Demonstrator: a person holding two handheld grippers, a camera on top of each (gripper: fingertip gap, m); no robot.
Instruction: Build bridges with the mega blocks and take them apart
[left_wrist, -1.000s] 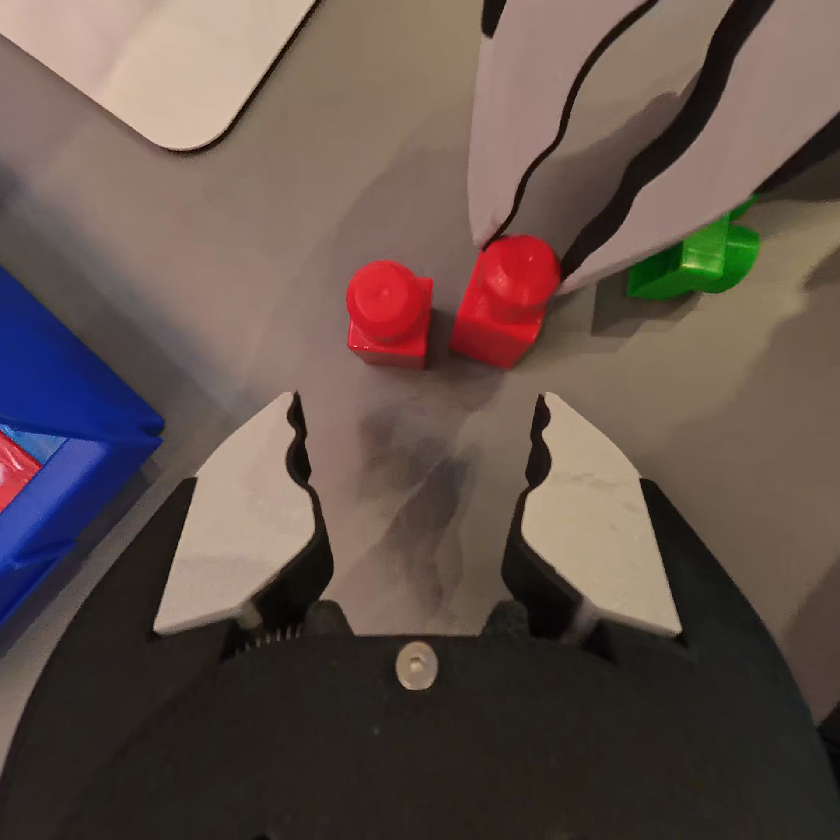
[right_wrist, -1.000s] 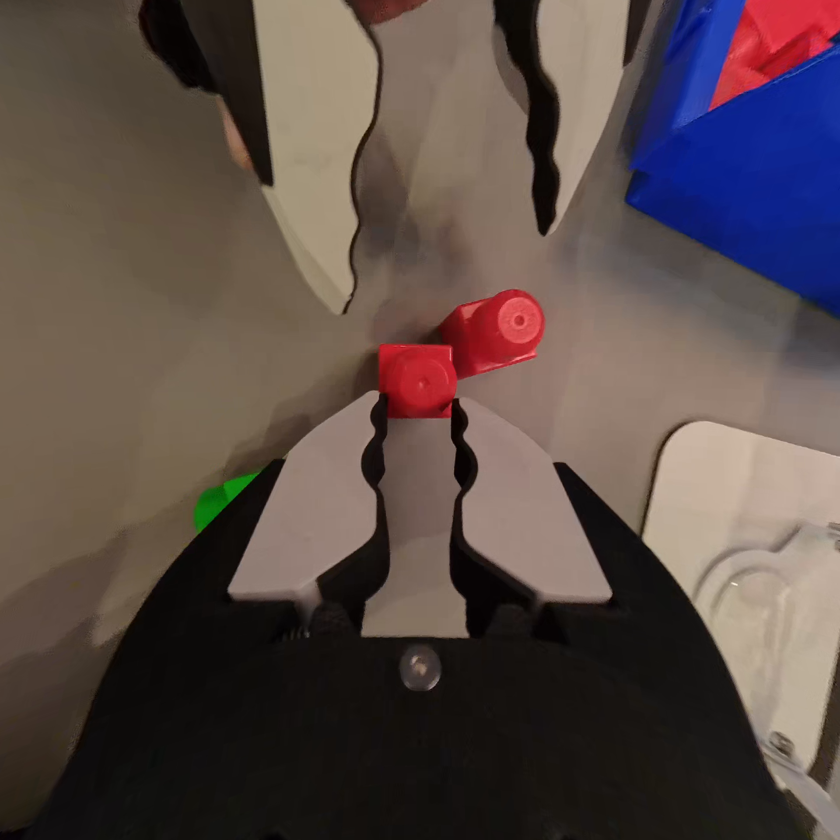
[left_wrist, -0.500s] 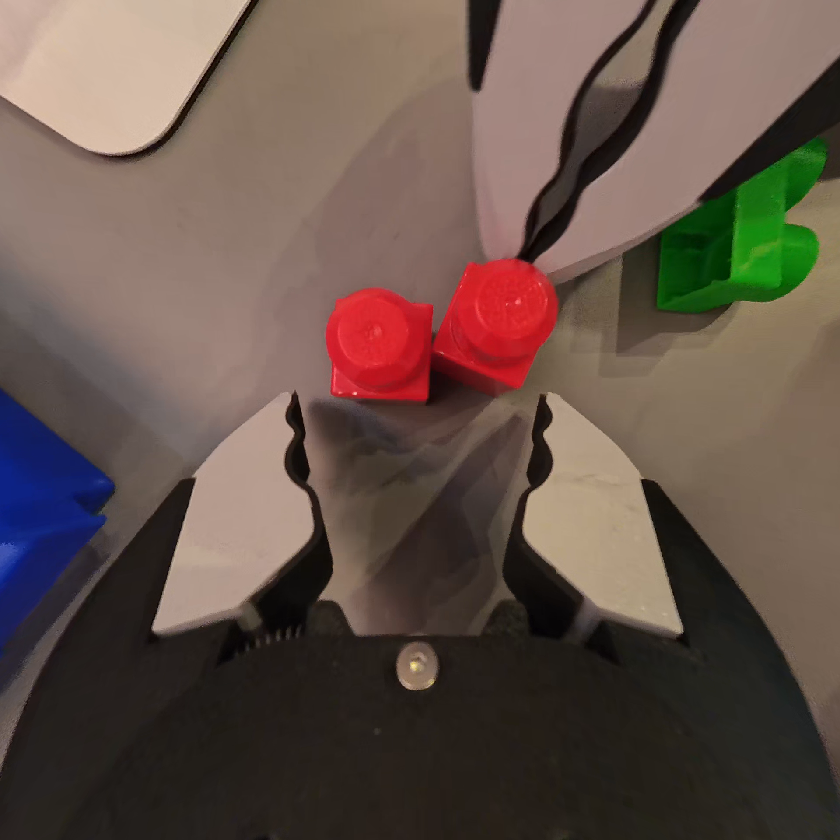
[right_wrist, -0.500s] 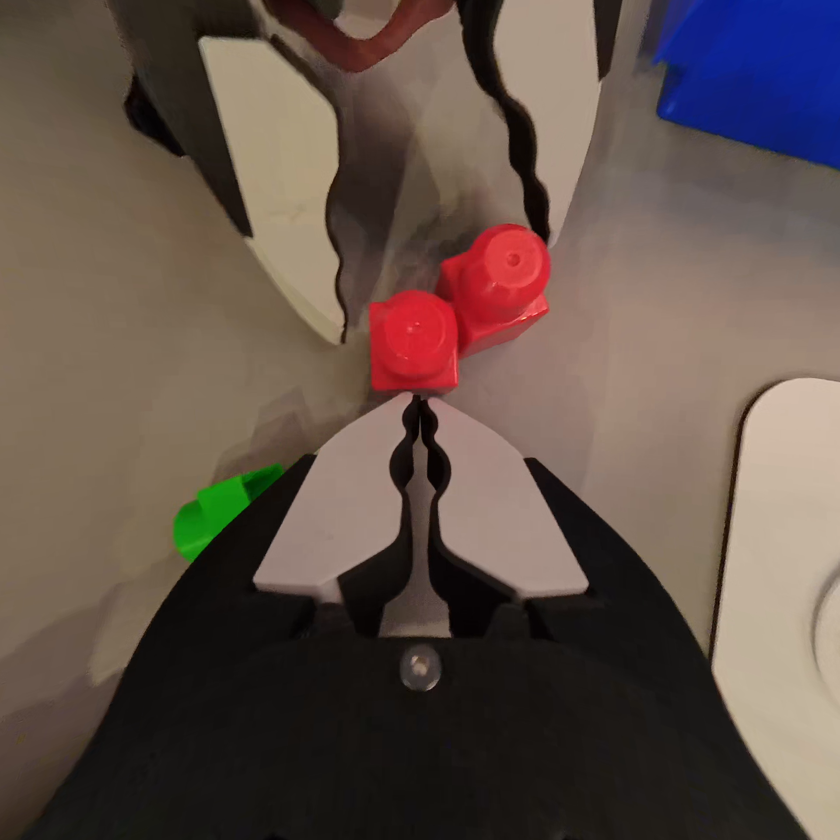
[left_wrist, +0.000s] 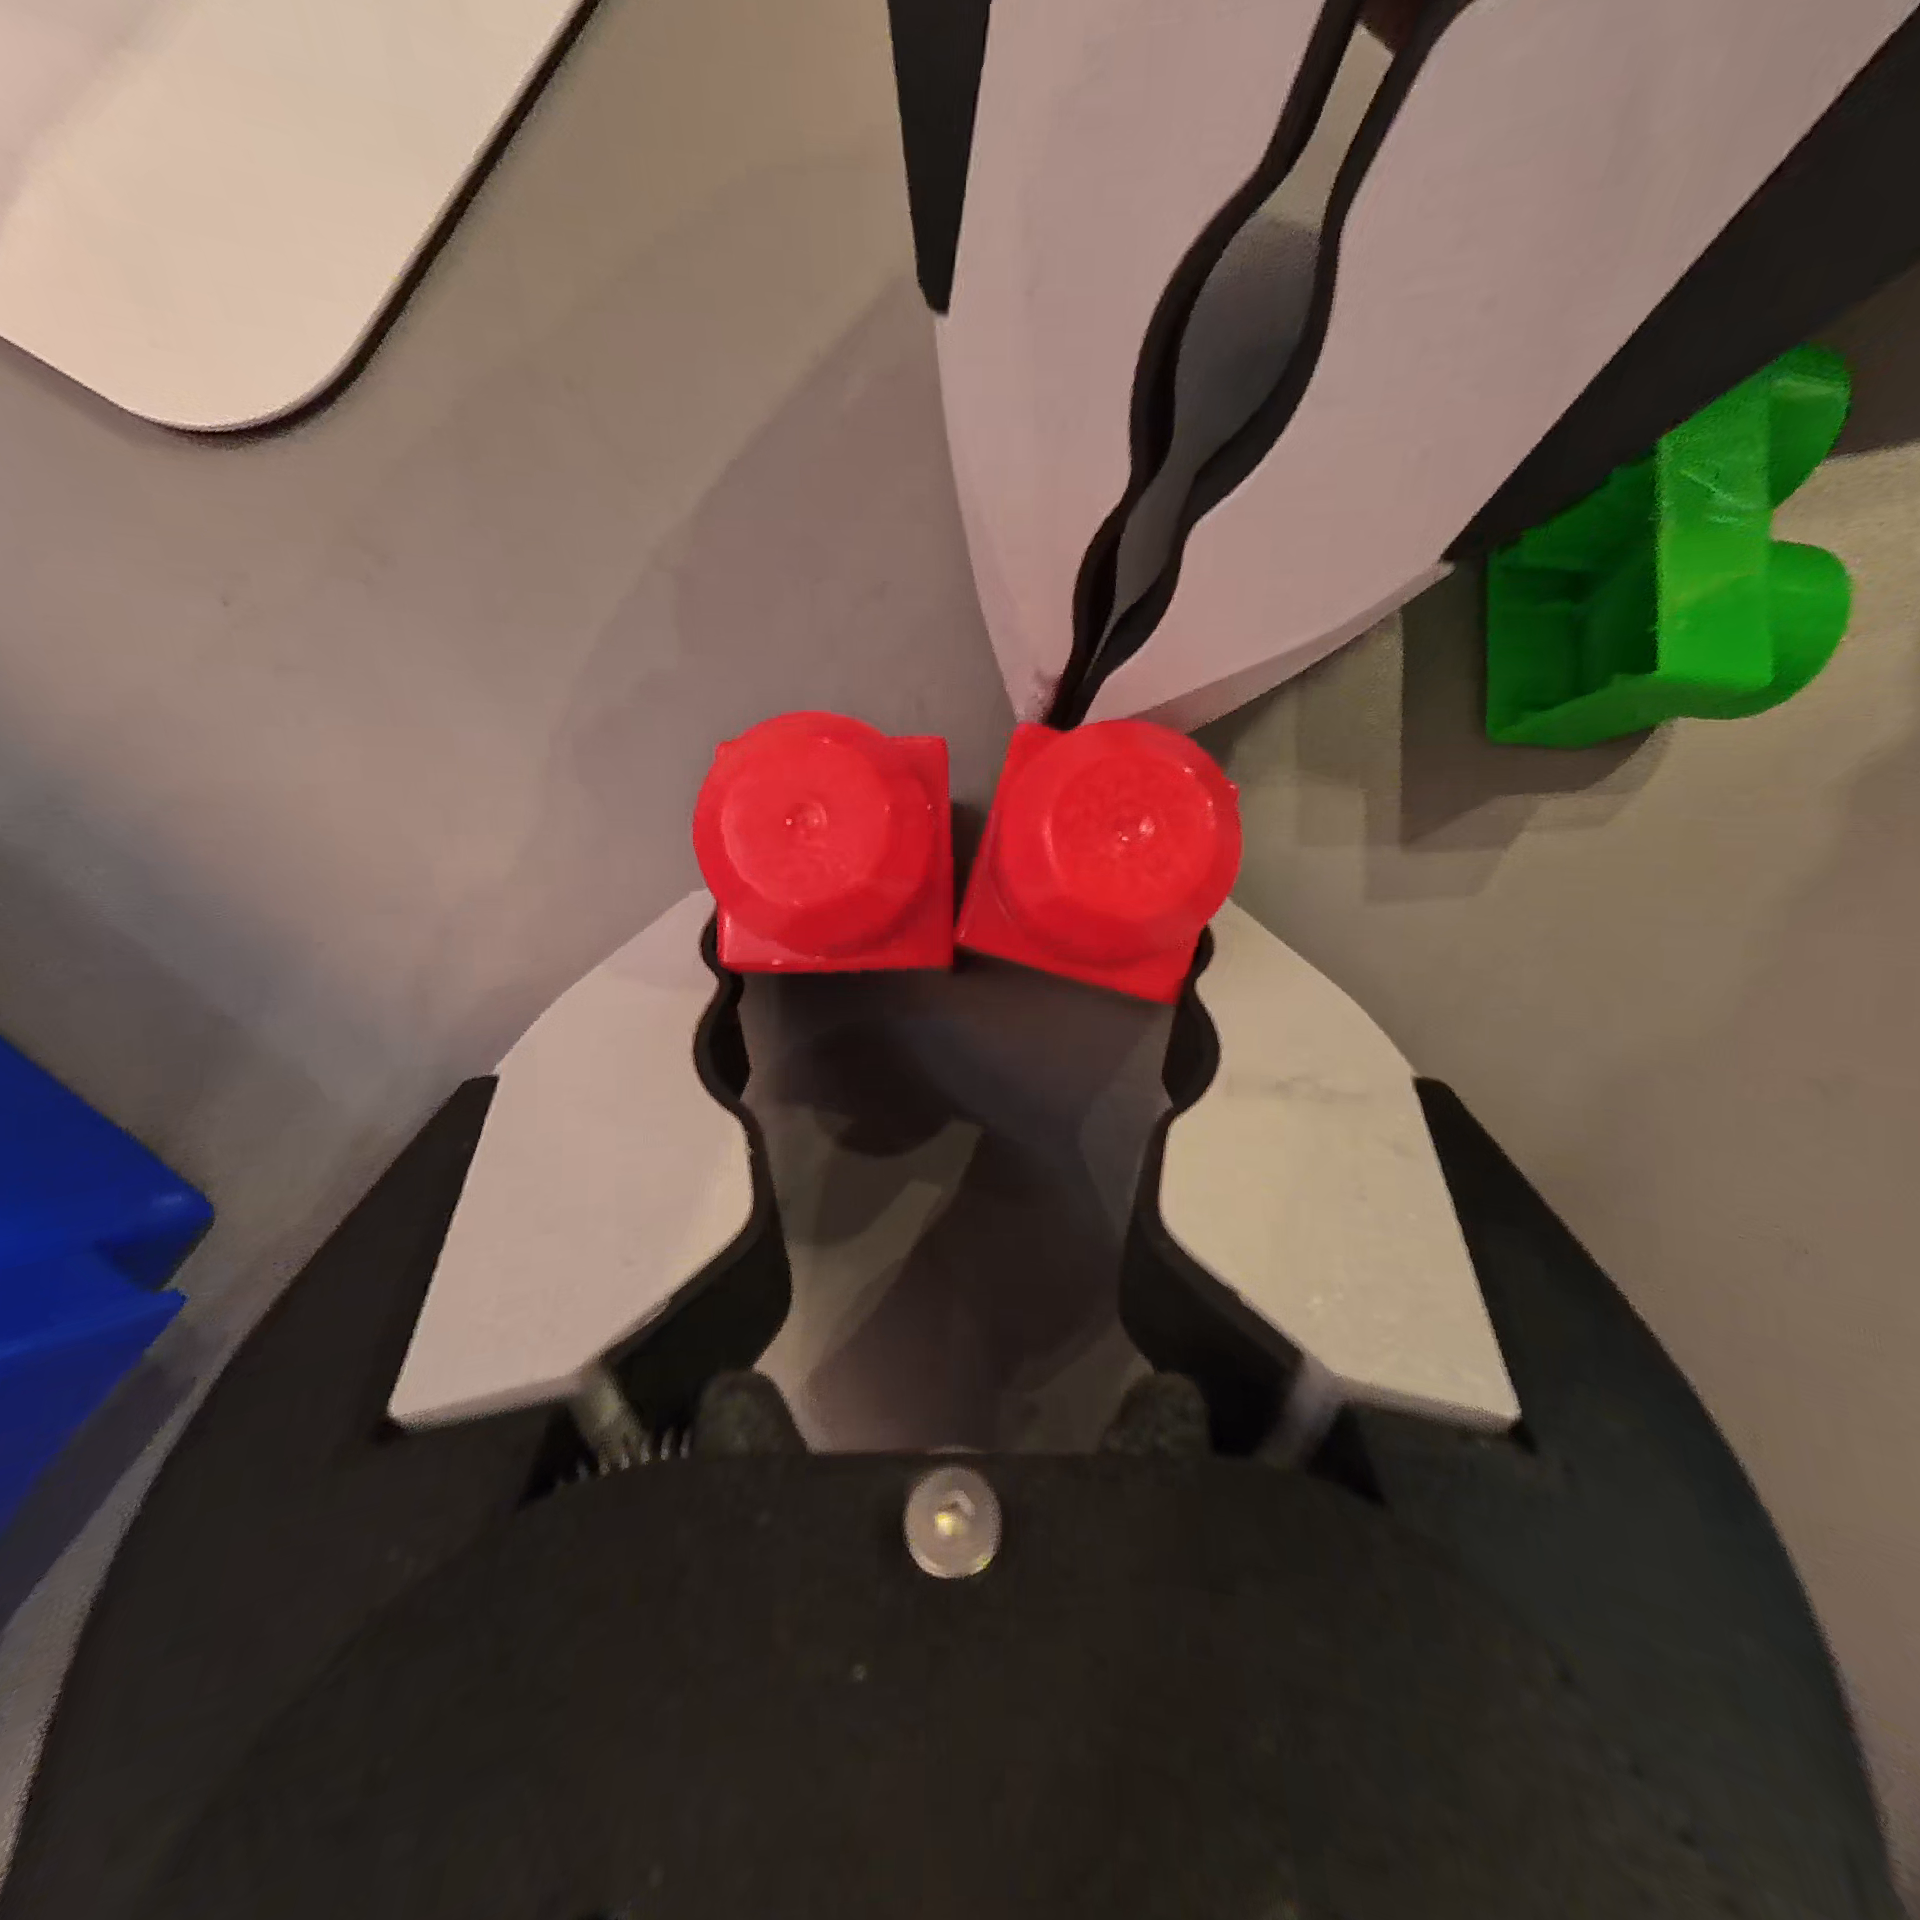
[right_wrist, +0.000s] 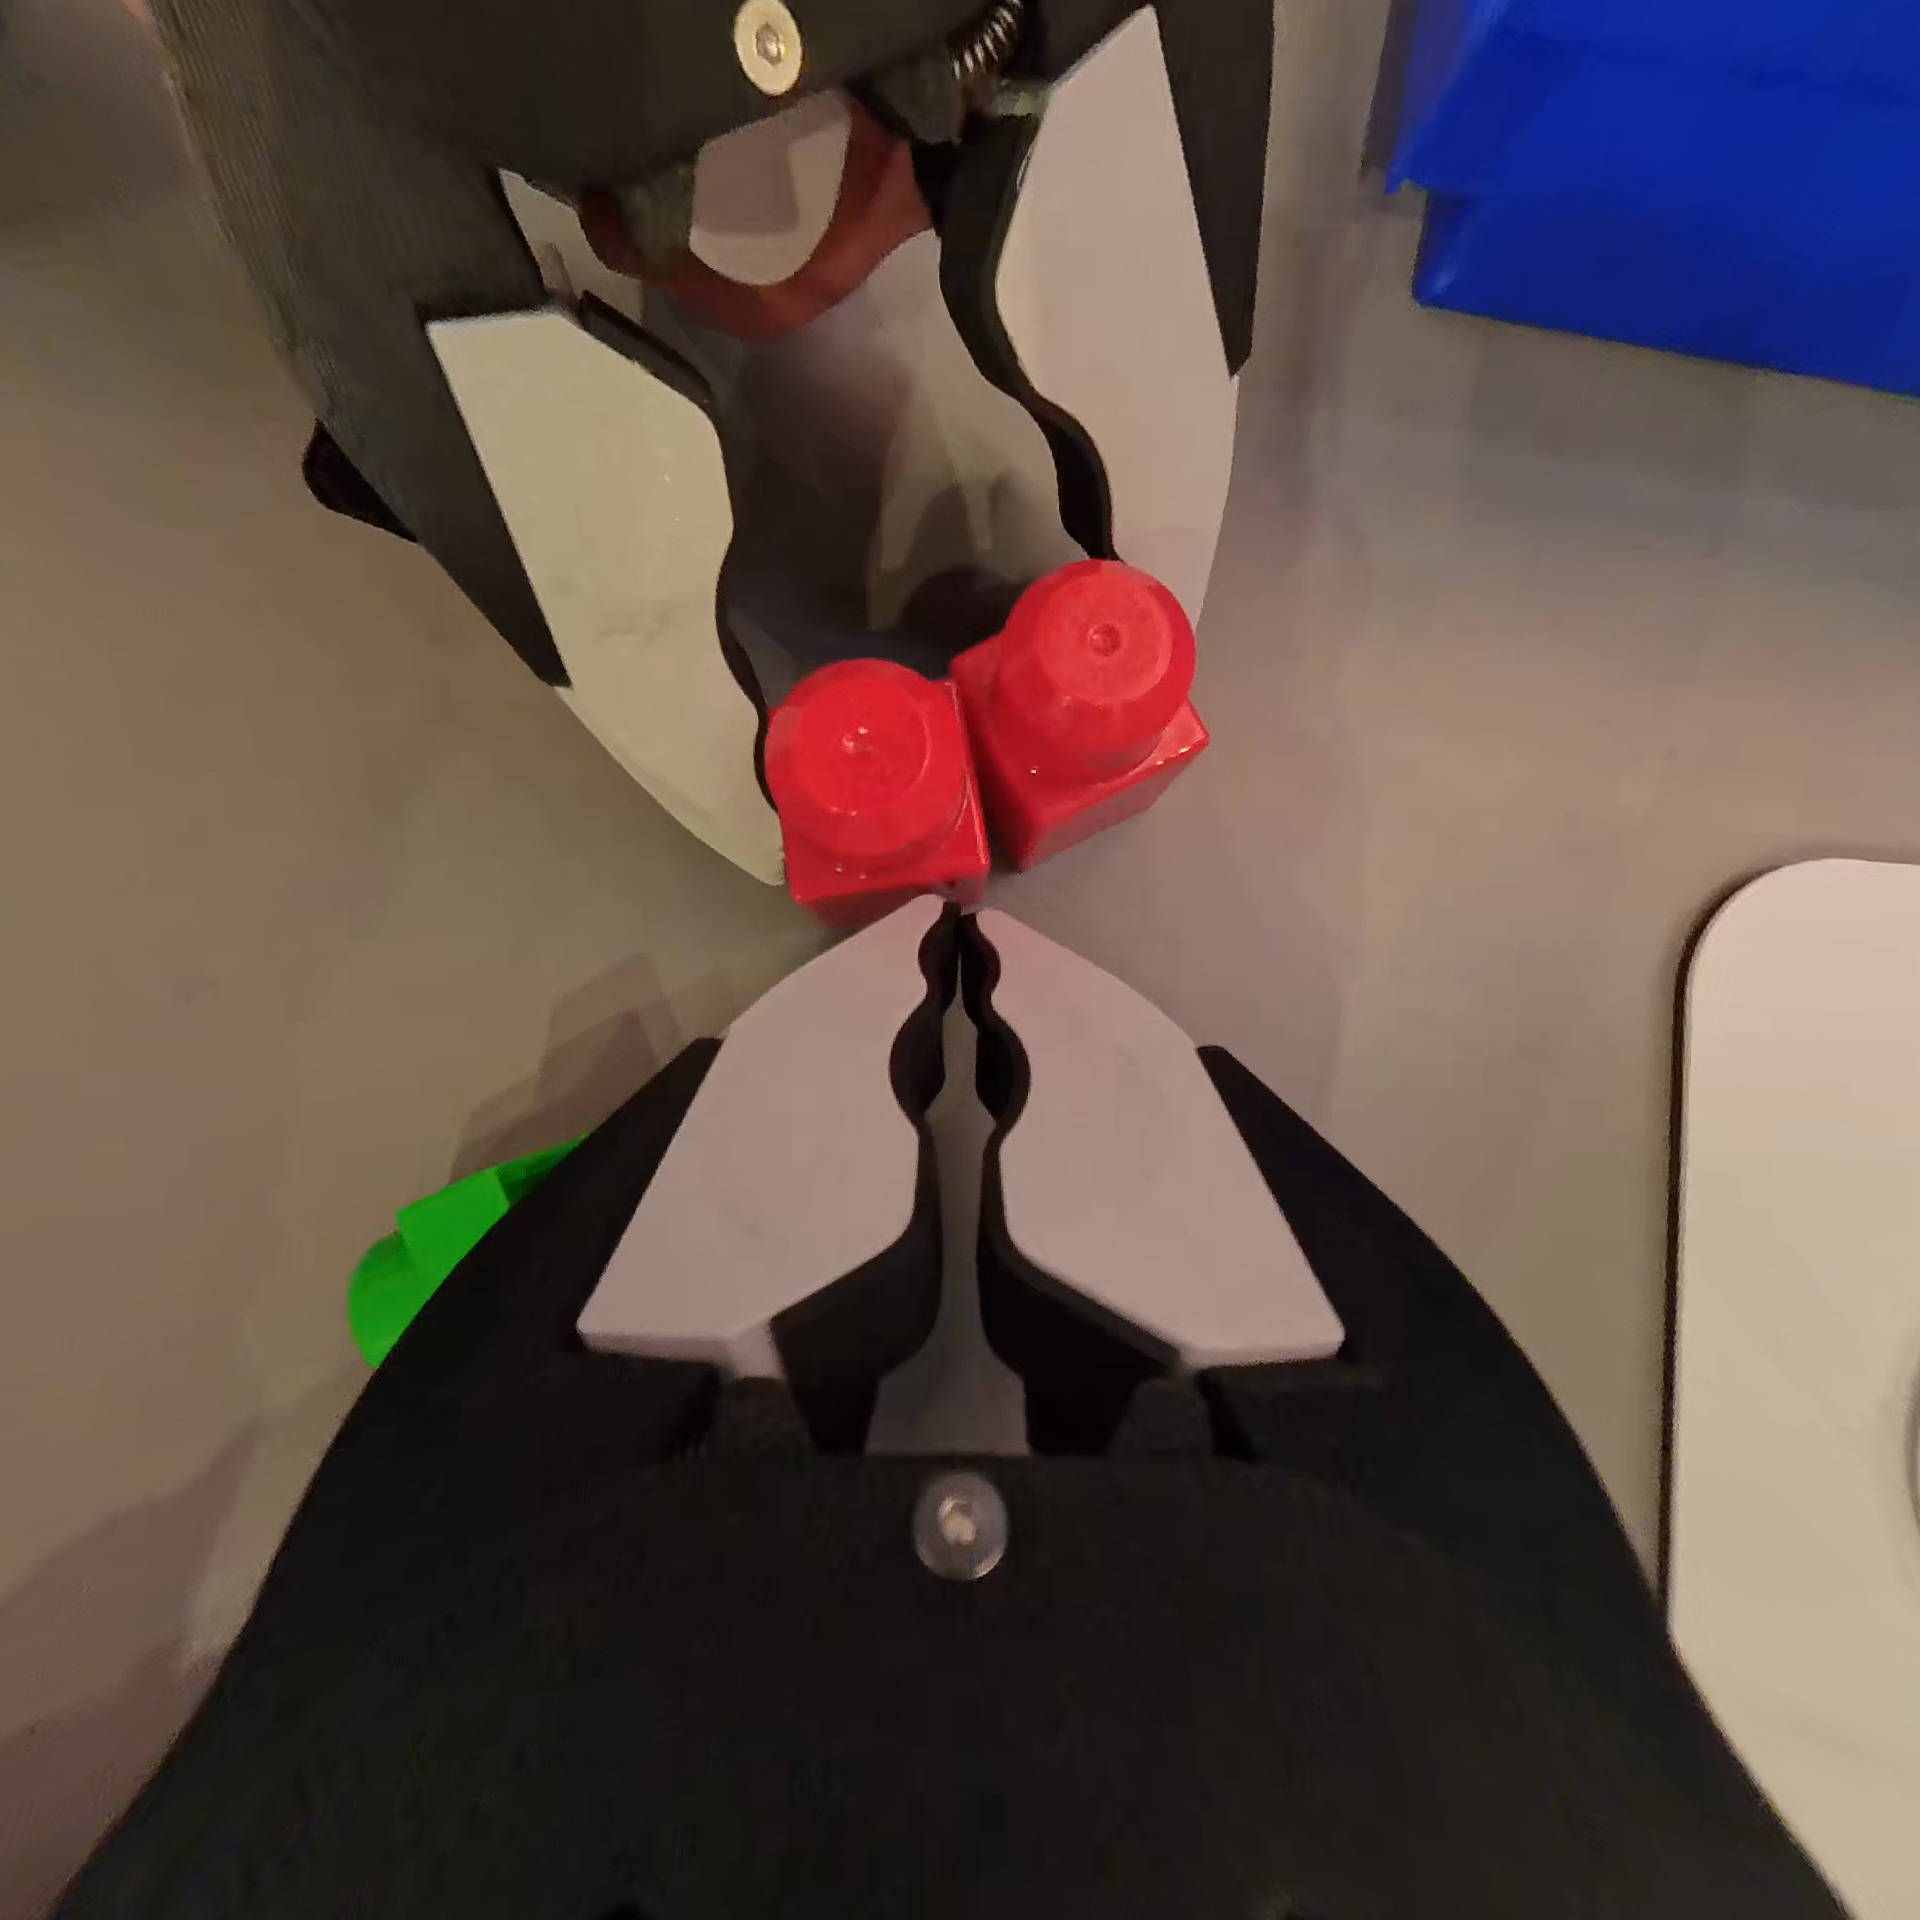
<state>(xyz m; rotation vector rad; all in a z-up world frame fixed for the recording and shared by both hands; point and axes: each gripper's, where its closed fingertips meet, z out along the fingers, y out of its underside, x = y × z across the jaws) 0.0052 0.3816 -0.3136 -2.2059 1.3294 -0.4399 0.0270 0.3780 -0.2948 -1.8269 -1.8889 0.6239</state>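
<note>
Left wrist view: left gripper (left_wrist: 961, 935) had come forward and narrowed; fingers (left_wrist: 623, 1039) apart, flanking both red blocks (left_wrist: 821, 831), contact unclear, so no grasp yet. Blocks side by side on the matte grey worktop (left_wrist: 416, 727); glossy plastic, square bases, round studs.

Right wrist view: right gripper (right_wrist: 954, 914) had closed; fingers together on nothing, tips against the nearer block, likely nudging. Green block (right_wrist: 436, 1268) lay aside.

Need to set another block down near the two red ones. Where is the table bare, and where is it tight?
Bare grey table lies between the white board and the two red single-stud blocks. Another patch lies between the blocks and the blue bin. Crowded: both grippers close around the blocks, green block beside them.
</note>
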